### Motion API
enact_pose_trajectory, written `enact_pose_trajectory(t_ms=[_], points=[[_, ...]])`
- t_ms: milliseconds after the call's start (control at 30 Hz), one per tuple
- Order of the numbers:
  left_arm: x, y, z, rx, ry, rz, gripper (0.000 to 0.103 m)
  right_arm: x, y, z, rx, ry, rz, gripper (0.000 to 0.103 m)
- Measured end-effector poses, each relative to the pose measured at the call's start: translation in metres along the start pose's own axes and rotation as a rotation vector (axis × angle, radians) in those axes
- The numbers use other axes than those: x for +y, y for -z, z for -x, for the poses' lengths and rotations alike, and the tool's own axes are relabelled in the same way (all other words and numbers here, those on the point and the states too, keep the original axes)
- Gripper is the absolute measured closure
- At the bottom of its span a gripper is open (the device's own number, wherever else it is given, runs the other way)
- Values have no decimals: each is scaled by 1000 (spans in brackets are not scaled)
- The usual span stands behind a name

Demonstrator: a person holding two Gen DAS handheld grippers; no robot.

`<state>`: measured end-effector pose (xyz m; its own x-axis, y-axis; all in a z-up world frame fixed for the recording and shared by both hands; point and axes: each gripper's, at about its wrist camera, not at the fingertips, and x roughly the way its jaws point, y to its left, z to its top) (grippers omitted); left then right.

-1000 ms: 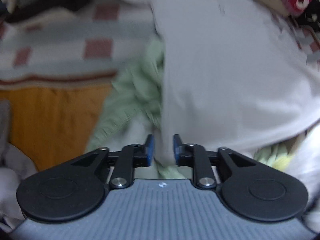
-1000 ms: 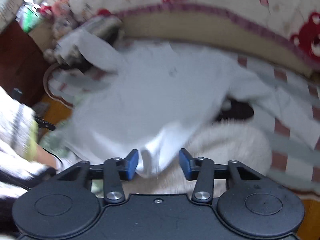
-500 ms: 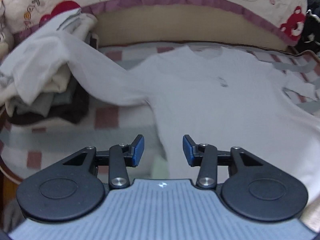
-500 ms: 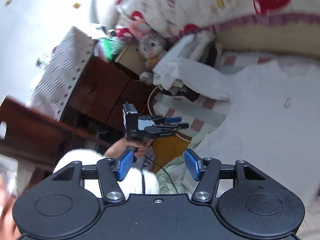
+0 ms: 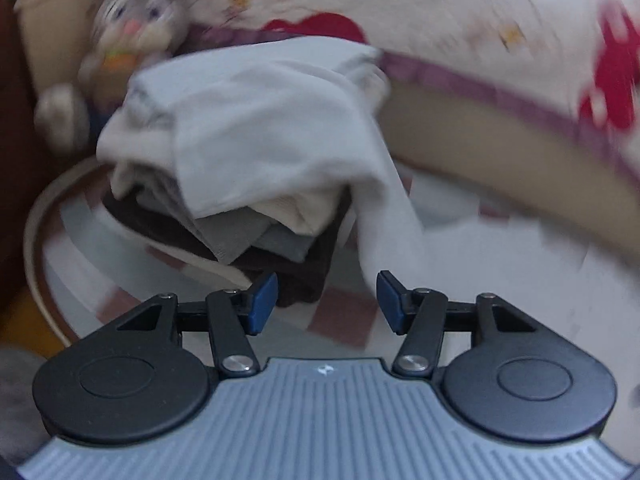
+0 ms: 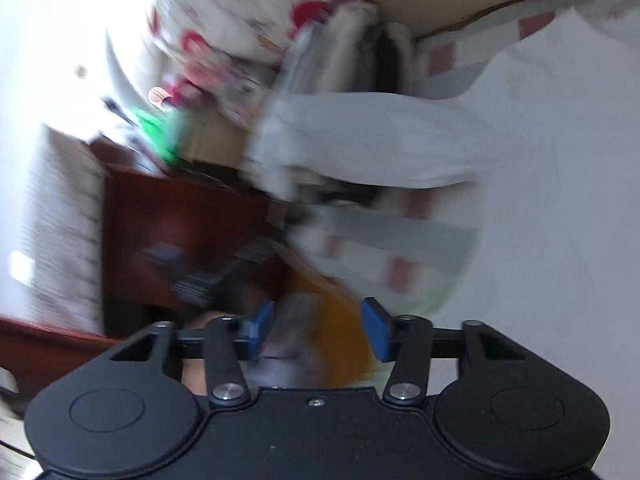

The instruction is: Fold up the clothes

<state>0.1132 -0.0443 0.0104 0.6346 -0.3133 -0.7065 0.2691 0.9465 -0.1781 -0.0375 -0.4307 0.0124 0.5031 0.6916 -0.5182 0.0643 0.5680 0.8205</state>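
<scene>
Left claw (image 5: 327, 303): jaws stand apart, nothing between the blue pads. It points at the clothes stack (image 5: 256, 216), my landmark for this entry. I judge the gap is there so the claw is free to take cloth, not to carry any.

Right claw (image 6: 318, 330): jaws also apart and empty. It hangs off the bed's edge, to the near side of the stack. Both views are motion-blurred, so fine detail is unreliable.

White shirt (image 6: 560, 184): body lies spread on the checked bed cover (image 6: 400, 236), beside the stack. One sleeve (image 5: 288, 120) is draped up over the top of the stack, trailing down its side to the body.

Judgement: the sleeve cannot fold flat while it rides on the stack; a flat fold wants it lying on the shirt's body.

Beyond the stack: a plush toy (image 5: 132, 28) and a patterned quilt (image 5: 440, 12).
</scene>
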Motion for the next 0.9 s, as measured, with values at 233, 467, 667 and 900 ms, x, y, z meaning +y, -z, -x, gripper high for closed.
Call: enact_pose_trajectory(t_ms=[233, 467, 667, 900], points=[[80, 6, -30, -144, 295, 482, 47, 35, 17, -48, 58, 456, 699, 51], [103, 9, -60, -171, 296, 684, 46, 24, 31, -82, -31, 470, 988, 51], [96, -6, -57, -187, 210, 614, 56, -25, 25, -89, -39, 491, 841, 51], [47, -22, -17, -330, 14, 266, 98, -61, 1, -57, -1, 630, 626, 51]])
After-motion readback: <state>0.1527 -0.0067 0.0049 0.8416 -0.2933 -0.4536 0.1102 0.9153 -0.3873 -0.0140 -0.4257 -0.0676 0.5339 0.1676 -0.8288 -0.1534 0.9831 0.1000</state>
